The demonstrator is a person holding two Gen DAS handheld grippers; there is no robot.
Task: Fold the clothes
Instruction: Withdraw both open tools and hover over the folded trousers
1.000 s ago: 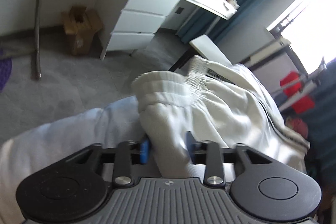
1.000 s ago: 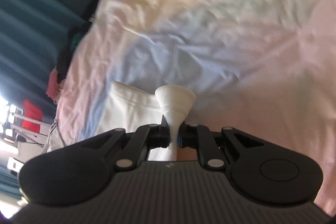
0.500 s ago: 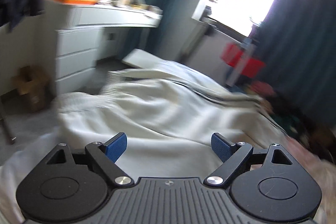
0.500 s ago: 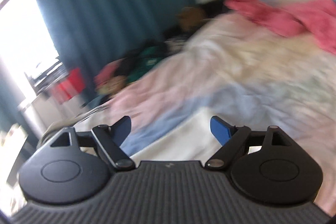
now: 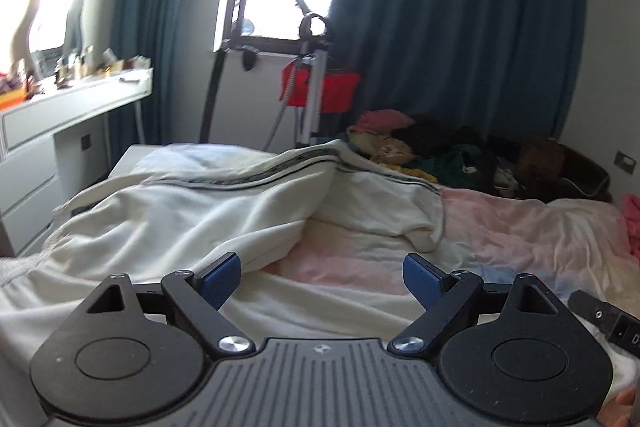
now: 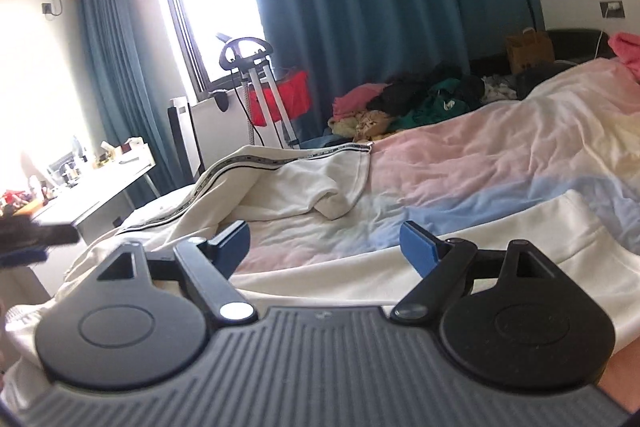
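A second ago both of my tools were pinched on the white garment; now both have let go. My left gripper (image 5: pixel 321 279) has its blue fingers (image 5: pixel 220 277) spread wide with nothing between them, only bedding showing through the gap. My right gripper (image 6: pixel 324 249) is the same, fingers (image 6: pixel 418 249) wide apart and bare. Both views have also swung up from looking down at the cloth to looking level across the room, so I have pulled back from the piece.

The white trousers (image 5: pixel 192 215), cream with a dark striped band down the side, lie on the bed (image 5: pixel 540 227). In the left view they sprawl from the near left toward the middle, one leg running to the far side and ending in a cuff near the centre of the bed. In the right view the same garment (image 6: pixel 280 195) lies left of centre, and a flat white panel of it crosses just in front of my right tool. I judge that a fold has just been laid down and released, yet the cloth looks rumpled and open rather than a neat packet, so more folding is probably needed.

As for containers, on the far side beyond the bed there is a red bin or bag on a metal stand (image 5: pixel 320 91); I cannot tell what it holds. A heap of loose clothes (image 6: pixel 408 103) sits at the far edge of the bed, in no container that I can see.
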